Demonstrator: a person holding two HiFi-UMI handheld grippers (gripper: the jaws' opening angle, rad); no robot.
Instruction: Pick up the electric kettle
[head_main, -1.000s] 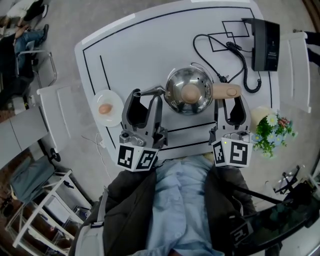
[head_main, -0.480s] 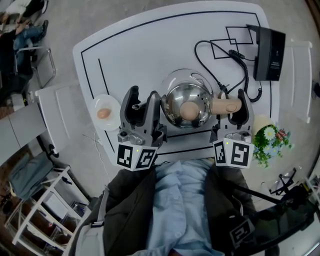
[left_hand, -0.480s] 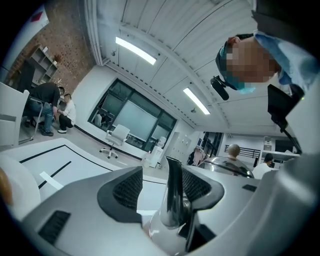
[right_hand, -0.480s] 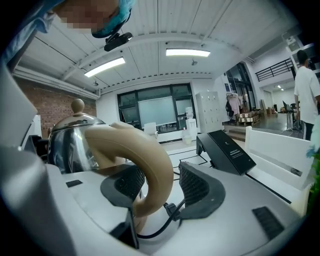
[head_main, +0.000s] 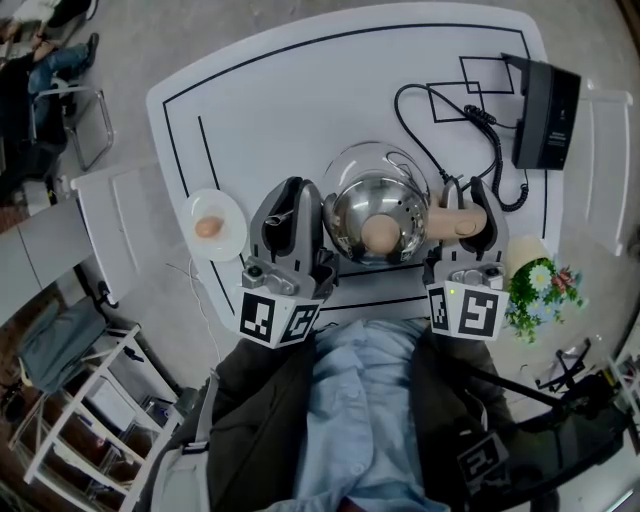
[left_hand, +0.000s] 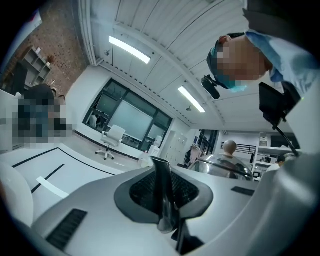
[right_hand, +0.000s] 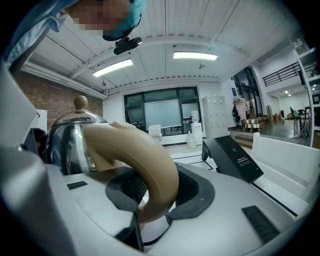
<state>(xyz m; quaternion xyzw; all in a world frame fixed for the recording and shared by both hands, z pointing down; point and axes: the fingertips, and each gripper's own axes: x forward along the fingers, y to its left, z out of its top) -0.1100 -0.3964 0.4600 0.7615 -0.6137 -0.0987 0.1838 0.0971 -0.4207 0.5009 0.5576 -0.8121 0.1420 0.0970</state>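
**A:** Where was the electric kettle (head_main: 378, 212) sitting?

**B:** In the middle of the worktop (head_main: 280, 100), upright with its lid on, between the two claws. The spout faced the person's left and the beige handle faced the right.

**A:** And the claws?

**B:** The left claw (head_main: 293, 195) had just been closing, and its jaws were clamped on the thin steel spout (left_hand: 162, 190). The right claw (head_main: 463, 197) had just been closing too, and its pads gripped the handle (right_hand: 137, 165) at its curved end.

**A:** How would it handle, do you reckon?

**B:** It was rigid polished steel, so probably slick. The spout looked a poor hold, narrow and likely to slide in the pads. The handle looked thick and matte, which gave better purchase. I'd have let the right claw carry the weight and the left one merely steady it.

**A:** Heavy?

**B:** I couldn't tell whether it held water. If it did, it might have tipped spout-down, and the lid with its knob (head_main: 379, 234) might have shifted.

**A:** Anything else?

**B:** A black cord (head_main: 440, 105) lay looped just behind it. I couldn't make out whether it was attached to the kettle.
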